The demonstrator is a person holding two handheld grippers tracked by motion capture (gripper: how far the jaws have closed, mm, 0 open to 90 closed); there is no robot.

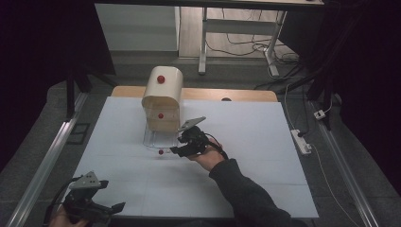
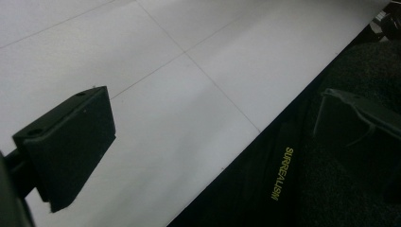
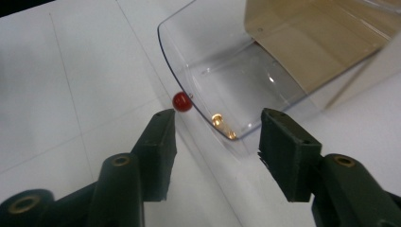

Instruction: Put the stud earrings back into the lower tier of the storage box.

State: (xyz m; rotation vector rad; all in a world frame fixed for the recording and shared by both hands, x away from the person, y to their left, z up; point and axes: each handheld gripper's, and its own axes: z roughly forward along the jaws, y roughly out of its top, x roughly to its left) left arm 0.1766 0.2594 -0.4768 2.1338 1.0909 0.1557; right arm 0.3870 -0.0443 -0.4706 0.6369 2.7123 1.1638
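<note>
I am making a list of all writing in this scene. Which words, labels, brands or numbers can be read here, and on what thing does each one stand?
"SURREALISM" in yellow letters, running lengthwise on the black strip beside the white table edge, in the left gripper view.
No other writing can be read: the cream box with its red knob and the clear drawer bear none.

A laboratory or recording workroom — dim, with black curtains at nine and three o'clock. A white-covered table stands on grey carpet between aluminium rails. At twelve o'clock stands a height-adjustable desk frame with loose cables; at three o'clock — a power strip.
</note>
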